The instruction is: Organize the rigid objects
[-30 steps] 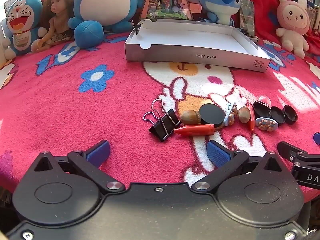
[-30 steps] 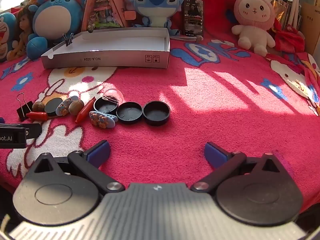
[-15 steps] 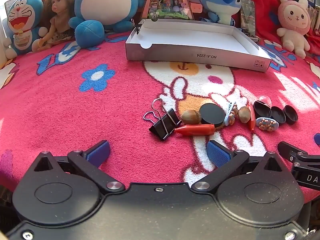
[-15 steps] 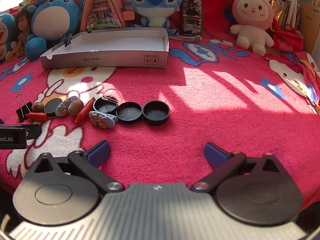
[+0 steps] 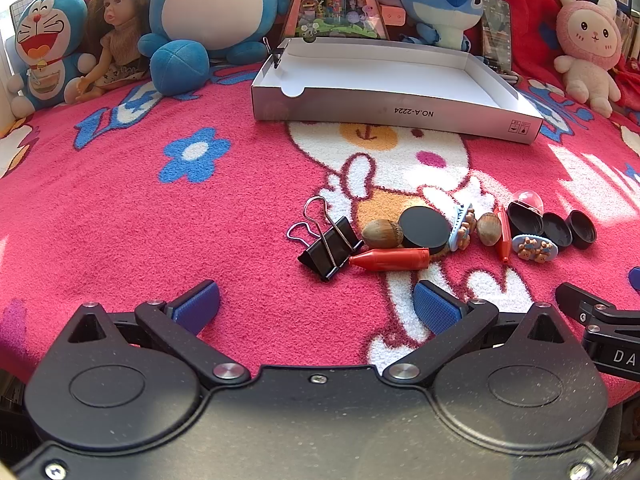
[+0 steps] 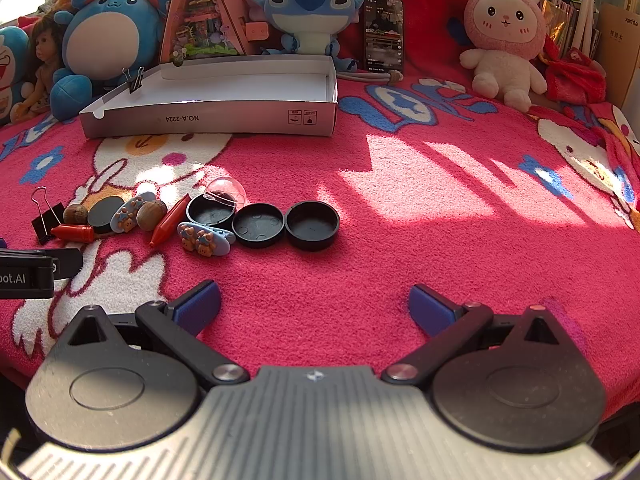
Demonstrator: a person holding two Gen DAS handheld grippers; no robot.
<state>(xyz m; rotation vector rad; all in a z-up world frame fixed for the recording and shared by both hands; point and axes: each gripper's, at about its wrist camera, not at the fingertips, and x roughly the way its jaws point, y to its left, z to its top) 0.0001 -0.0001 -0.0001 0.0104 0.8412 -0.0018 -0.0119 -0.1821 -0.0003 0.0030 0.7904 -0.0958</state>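
Hovering low over the blanket (image 5: 120,220), the left gripper (image 5: 316,306) faces the binder clip (image 5: 326,246) and red crayon (image 5: 390,259) just ahead – the crayon lying crosswise to the jaws. Left jaws wide, empty. The right gripper (image 6: 314,306), equally wide and empty, sits behind the black caps (image 6: 286,224) – the box (image 5: 396,110) well beyond.

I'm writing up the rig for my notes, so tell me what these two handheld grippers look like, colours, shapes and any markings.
The left gripper has a matte black body with two round discs, black linkage arms with silver rivets, and blue textured finger pads. The right gripper has the same build, but its centre plate is ribbed grey with a small emblem. White lettering shows on each gripper's side, only partly readable. No cables, hands or sleeves are visible.
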